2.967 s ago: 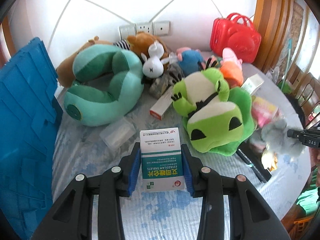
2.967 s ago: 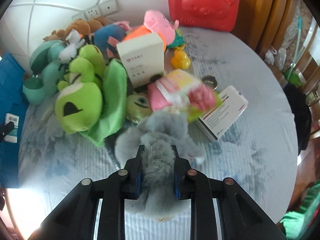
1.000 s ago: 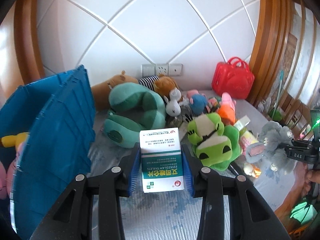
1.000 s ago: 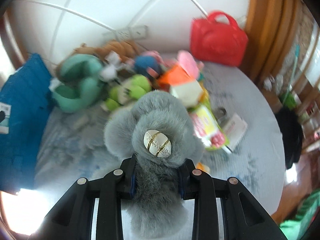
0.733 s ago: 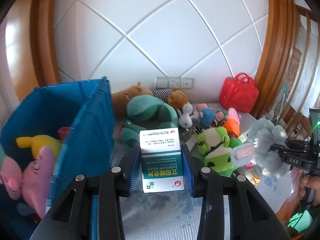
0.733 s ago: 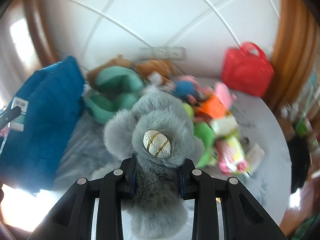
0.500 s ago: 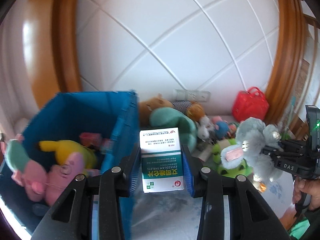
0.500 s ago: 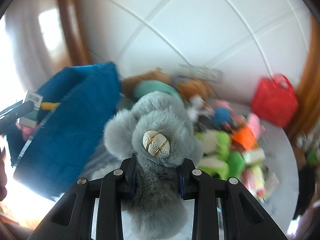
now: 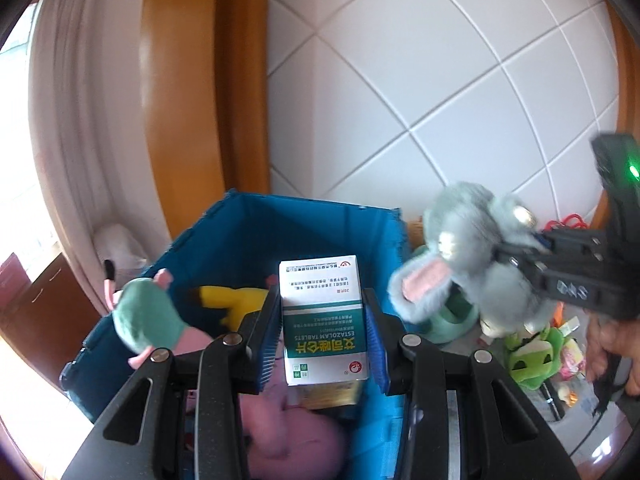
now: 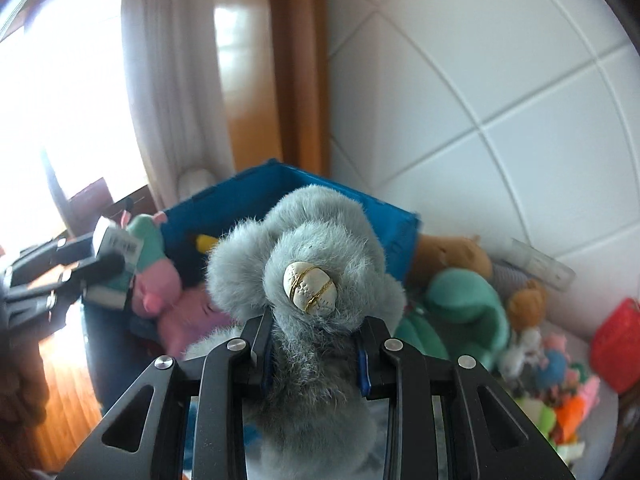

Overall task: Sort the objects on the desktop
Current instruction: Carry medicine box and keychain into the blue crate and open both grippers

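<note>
My left gripper (image 9: 322, 340) is shut on a white and green tablet box (image 9: 323, 316), held above the open blue crate (image 9: 304, 216). Inside the crate lie a pink plush (image 9: 292, 436), a yellow plush (image 9: 236, 300) and a green and pink plush (image 9: 146, 320). My right gripper (image 10: 316, 354) is shut on a grey furry elephant plush (image 10: 316, 264), raised near the crate's right side. The left wrist view shows that elephant plush (image 9: 468, 268) to the right of the crate. In the right wrist view the left gripper (image 10: 108, 276) with its box hangs over the crate (image 10: 392, 224).
Right of the crate, the table holds a teal neck pillow (image 10: 464, 316), a brown plush (image 10: 448, 260), a green frog plush (image 9: 532, 356), a red bag (image 10: 620, 344) and several small toys. A tiled wall stands behind. A wooden frame and curtain rise behind the crate. A hand (image 9: 604, 344) holds the right tool.
Both grippers swung left and up from the table toward the crate. The tablet box now hangs over the crate's inside, and the elephant plush has come up beside it.
</note>
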